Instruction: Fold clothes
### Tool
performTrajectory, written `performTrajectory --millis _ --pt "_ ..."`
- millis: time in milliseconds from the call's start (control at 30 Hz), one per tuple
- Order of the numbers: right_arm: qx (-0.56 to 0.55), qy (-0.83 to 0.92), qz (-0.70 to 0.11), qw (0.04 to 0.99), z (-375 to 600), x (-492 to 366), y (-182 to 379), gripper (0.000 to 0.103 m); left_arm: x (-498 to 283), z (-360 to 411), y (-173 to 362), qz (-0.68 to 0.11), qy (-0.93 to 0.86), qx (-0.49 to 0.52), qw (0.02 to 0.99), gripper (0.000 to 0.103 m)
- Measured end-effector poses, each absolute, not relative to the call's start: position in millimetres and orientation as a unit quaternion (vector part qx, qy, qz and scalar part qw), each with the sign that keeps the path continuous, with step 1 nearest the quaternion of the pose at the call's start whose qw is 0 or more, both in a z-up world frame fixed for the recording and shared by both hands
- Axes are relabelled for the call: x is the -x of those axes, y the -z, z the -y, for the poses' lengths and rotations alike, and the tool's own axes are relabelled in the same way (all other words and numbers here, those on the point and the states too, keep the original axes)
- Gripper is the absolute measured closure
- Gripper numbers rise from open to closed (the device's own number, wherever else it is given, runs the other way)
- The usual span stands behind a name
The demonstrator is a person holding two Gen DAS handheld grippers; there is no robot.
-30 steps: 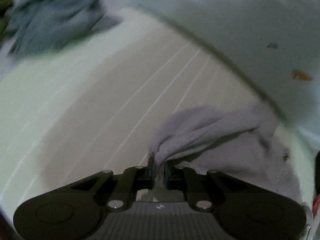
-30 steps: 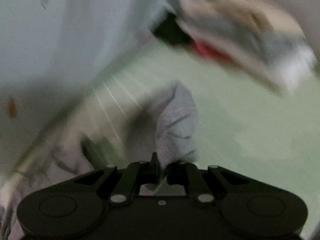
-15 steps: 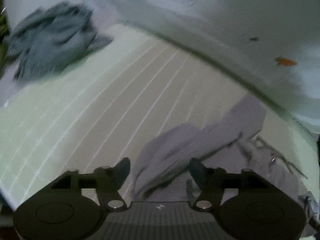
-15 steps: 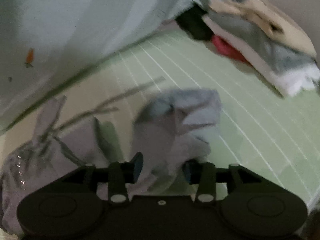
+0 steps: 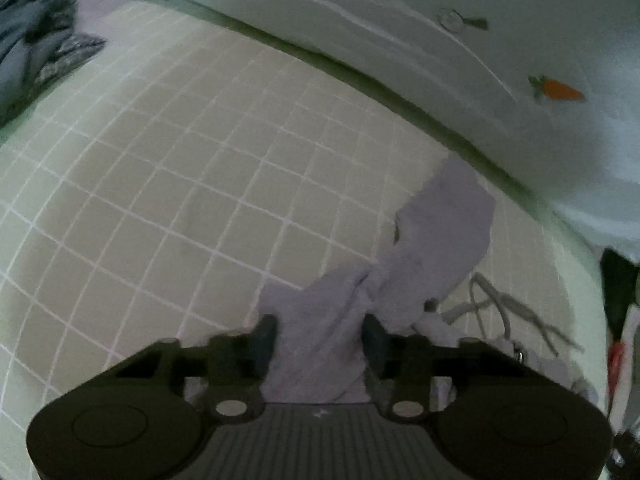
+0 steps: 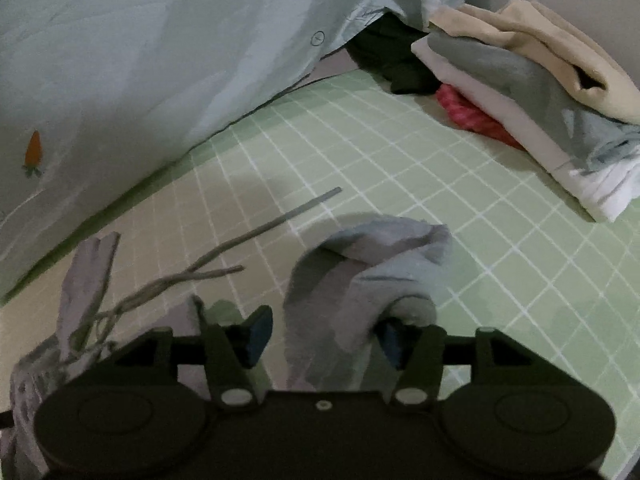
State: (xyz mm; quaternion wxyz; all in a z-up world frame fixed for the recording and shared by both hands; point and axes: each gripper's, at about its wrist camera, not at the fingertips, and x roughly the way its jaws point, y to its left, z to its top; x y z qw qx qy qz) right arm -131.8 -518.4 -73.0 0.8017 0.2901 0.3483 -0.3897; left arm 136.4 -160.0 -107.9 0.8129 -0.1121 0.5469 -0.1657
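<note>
A pale grey-lilac garment with drawstrings lies crumpled on the green checked sheet. In the left wrist view the garment [image 5: 436, 240] runs from between my fingers toward the back right, its drawstrings [image 5: 504, 308] trailing to the right. My left gripper [image 5: 318, 338] is open, with cloth lying loose between the jaws. In the right wrist view a rolled-up part of the garment [image 6: 368, 268] sits between the jaws of my right gripper [image 6: 324, 338], which is open. The drawstrings [image 6: 256, 228] stretch away to the upper right.
A pale blue quilt with carrot prints [image 5: 520, 60] [image 6: 140, 60] borders the sheet at the back. A stack of folded clothes [image 6: 532, 92] lies at the right. A dark grey crumpled garment [image 5: 32, 52] lies at the far left.
Both grippers were shut on the garment a second ago and have opened, letting it drop onto the sheet. Both have pulled back a little.
</note>
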Motion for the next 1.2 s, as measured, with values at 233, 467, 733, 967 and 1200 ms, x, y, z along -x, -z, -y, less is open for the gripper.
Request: performTrajectory --millis 233,467,733,967,1200 --pt "-0.296 0.397 -0.362 0.79 513.4 141.6 80.6 0.043 -132.2 93.3 86.0 -0.495 0.037 0.131 0.858 0.091" --pt "-0.284 0.394 -0.368 0.793 509.8 142.5 77.5 0.043 -122.5 -4.1 84.1 -0.49 -0.121 0.16 0.849 0.09" --pt "-0.259 0.397 -0.364 0.801 504.1 135.8 53.0 0.027 -105.3 6.4 77.6 -0.509 -0.11 0.204 0.829 0.038" --pt "-0.231 0.382 -0.327 0.833 499.4 129.3 31.6 0.011 -111.9 72.7 46.4 -0.469 -0.009 0.114 0.876 0.019" --pt "-0.236 0.342 -0.329 0.848 499.0 109.8 35.9 0.012 -116.1 140.0 63.7 -0.502 0.095 0.068 0.857 0.019"
